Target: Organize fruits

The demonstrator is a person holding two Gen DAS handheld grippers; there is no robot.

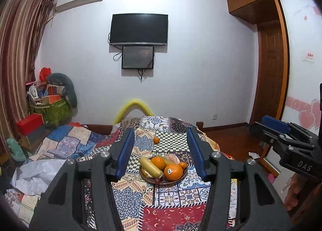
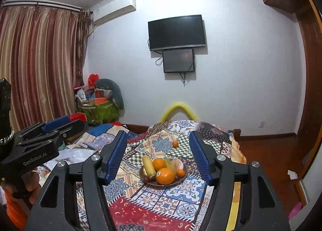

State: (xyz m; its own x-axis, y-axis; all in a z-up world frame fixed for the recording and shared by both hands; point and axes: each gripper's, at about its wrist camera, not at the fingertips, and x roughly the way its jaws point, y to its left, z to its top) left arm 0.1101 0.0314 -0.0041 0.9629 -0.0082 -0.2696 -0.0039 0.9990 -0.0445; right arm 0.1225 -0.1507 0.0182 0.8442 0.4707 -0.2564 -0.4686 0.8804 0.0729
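Observation:
A brown plate (image 1: pixel 163 181) (image 2: pixel 182 179) on the patchwork cloth holds a stickered large orange (image 1: pixel 173 172) (image 2: pixel 165 175), a second orange (image 1: pixel 158 163) (image 2: pixel 158 164), a small orange (image 1: pixel 182 165) (image 2: pixel 180 173), a yellow banana-like fruit (image 1: pixel 151 167) (image 2: pixel 148 166) and a peeled fruit (image 1: pixel 173 158) (image 2: pixel 177 163). A lone small orange (image 1: pixel 156 140) (image 2: pixel 175 144) lies on the cloth beyond the plate. My left gripper (image 1: pixel 161 151) and my right gripper (image 2: pixel 158 153) are both open and empty, held above and short of the plate.
The cloth-covered table (image 1: pixel 171 206) stands over a bed with a quilt (image 1: pixel 66 142) and crumpled white paper (image 1: pixel 38 174) on the left. A yellow curved foam piece (image 1: pixel 133 105) rises behind the table. Wooden floor (image 1: pixel 231 140) and wardrobe (image 1: pixel 267 70) lie to the right.

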